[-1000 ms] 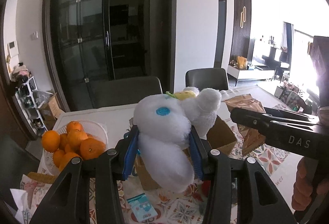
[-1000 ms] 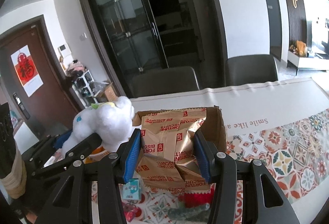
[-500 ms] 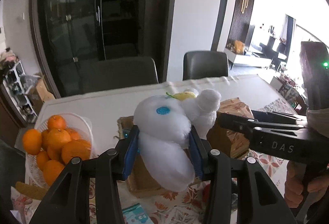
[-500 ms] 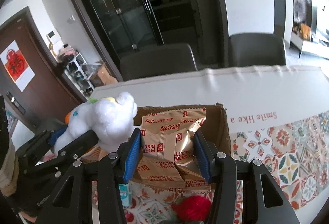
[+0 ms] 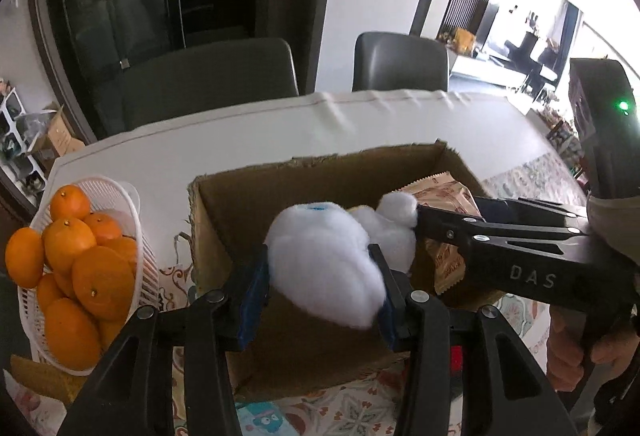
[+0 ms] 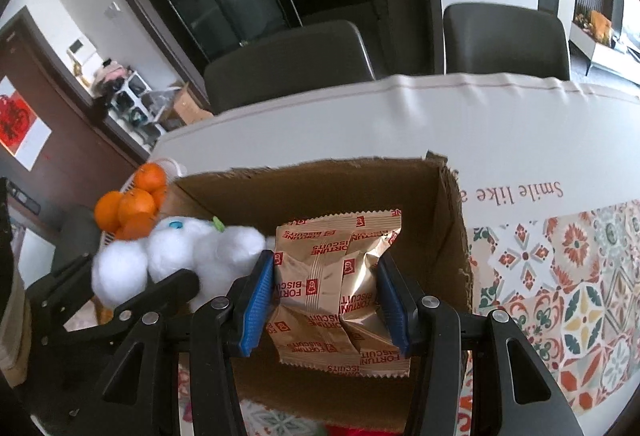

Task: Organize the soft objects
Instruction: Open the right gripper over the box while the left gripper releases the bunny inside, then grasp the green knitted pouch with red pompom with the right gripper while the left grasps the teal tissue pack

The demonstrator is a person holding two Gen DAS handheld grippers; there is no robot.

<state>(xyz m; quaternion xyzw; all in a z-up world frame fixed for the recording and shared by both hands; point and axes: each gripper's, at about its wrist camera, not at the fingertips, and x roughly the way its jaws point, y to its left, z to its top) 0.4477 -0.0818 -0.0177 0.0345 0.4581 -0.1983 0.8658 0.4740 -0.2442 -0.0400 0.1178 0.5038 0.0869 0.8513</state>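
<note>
My left gripper (image 5: pixel 320 288) is shut on a white plush toy (image 5: pixel 328 260) and holds it over the open cardboard box (image 5: pixel 304 180), left half. My right gripper (image 6: pixel 326 294) is shut on a gold Fortune Biscuits packet (image 6: pixel 340 288) and holds it over the same box (image 6: pixel 452 236), right half. The plush (image 6: pixel 168 256) also shows at the left of the right wrist view, held by the left gripper. The packet (image 5: pixel 444 196) and the right gripper's black arm show at the right of the left wrist view, touching the plush.
A white basket of oranges (image 5: pixel 76 260) stands left of the box. The table has a white cloth (image 6: pixel 400 116) and a patterned mat (image 6: pixel 568 268). Two dark chairs (image 5: pixel 208 76) stand behind. A small blue card (image 5: pixel 260 416) lies in front of the box.
Both grippers have moved forward and tipped down, so the plush and the biscuit packet now hang over the open box. Both remain gripped.
</note>
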